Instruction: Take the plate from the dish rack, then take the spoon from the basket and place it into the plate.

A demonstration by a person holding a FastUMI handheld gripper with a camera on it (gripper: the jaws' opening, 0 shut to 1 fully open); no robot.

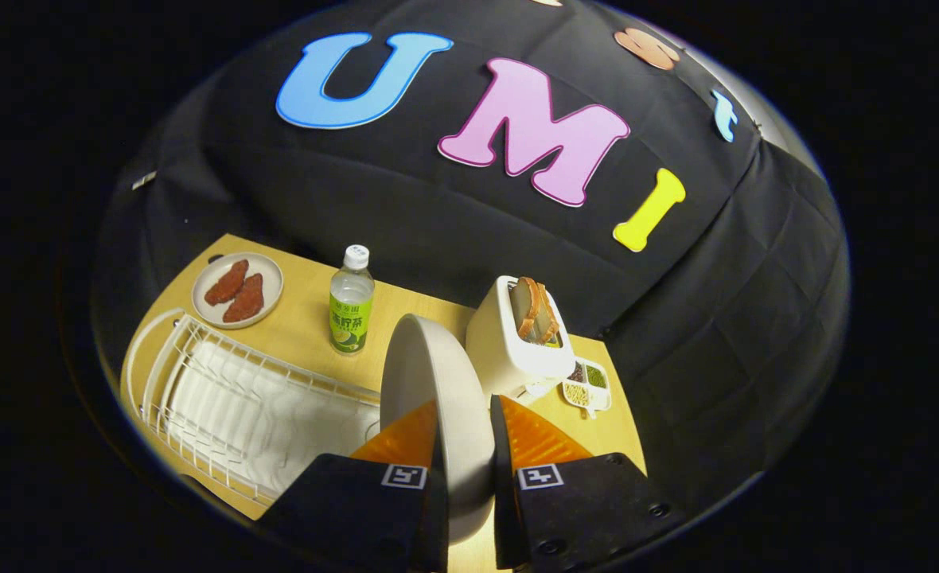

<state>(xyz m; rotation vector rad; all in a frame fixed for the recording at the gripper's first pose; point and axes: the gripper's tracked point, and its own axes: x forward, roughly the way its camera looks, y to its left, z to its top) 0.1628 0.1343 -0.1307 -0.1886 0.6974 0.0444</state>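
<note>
A white plate (430, 374) stands on edge between my two fingers, and my gripper (463, 414) is shut on its rim. The plate is lifted, held just right of the white wire dish rack (231, 398), whose slots hold nothing. The plate hides the table right behind it.
On the wooden table (302, 318) beyond the rack lie a small plate with red meat pieces (237, 290) and a green-labelled bottle (351, 301). A white toaster with bread slices (517, 334) stands just beyond my fingers, with a small divided dish of seeds (587, 383) on its right.
</note>
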